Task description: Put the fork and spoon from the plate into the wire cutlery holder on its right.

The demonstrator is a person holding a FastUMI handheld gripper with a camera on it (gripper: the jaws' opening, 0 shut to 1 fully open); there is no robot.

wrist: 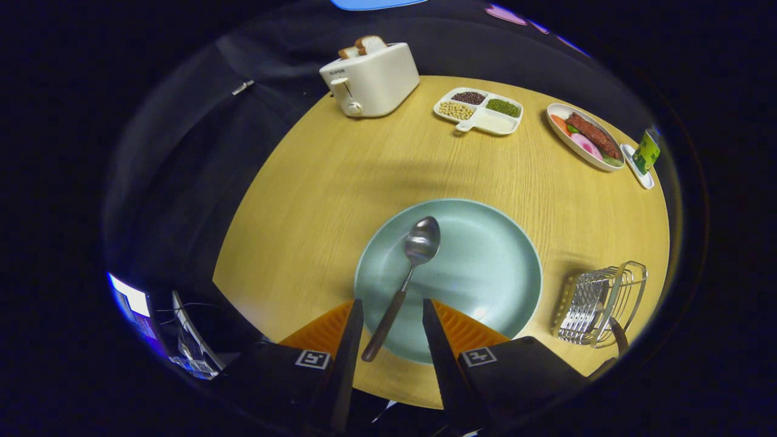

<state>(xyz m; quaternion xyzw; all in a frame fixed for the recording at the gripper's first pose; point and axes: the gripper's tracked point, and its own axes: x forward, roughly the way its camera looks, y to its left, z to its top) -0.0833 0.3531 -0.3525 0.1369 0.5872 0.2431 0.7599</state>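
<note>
Hovering wide open and empty over the plate (485, 273), the gripper (391, 315) had the spoon (403, 279) handle between its fingers, so the spoon step seemed in hand: next, lowering and closing, then carrying it right to the holder (598, 303).

A dark-handled steel spoon (405, 276) lies bowl-up on the pale green plate (485, 267); wire cutlery holder (601, 303) stands beside.

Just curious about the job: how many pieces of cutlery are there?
2: a spoon on the green plate, handle between the open jaws; a dark handle in the wire holder, its head hidden. More may hide there.
</note>
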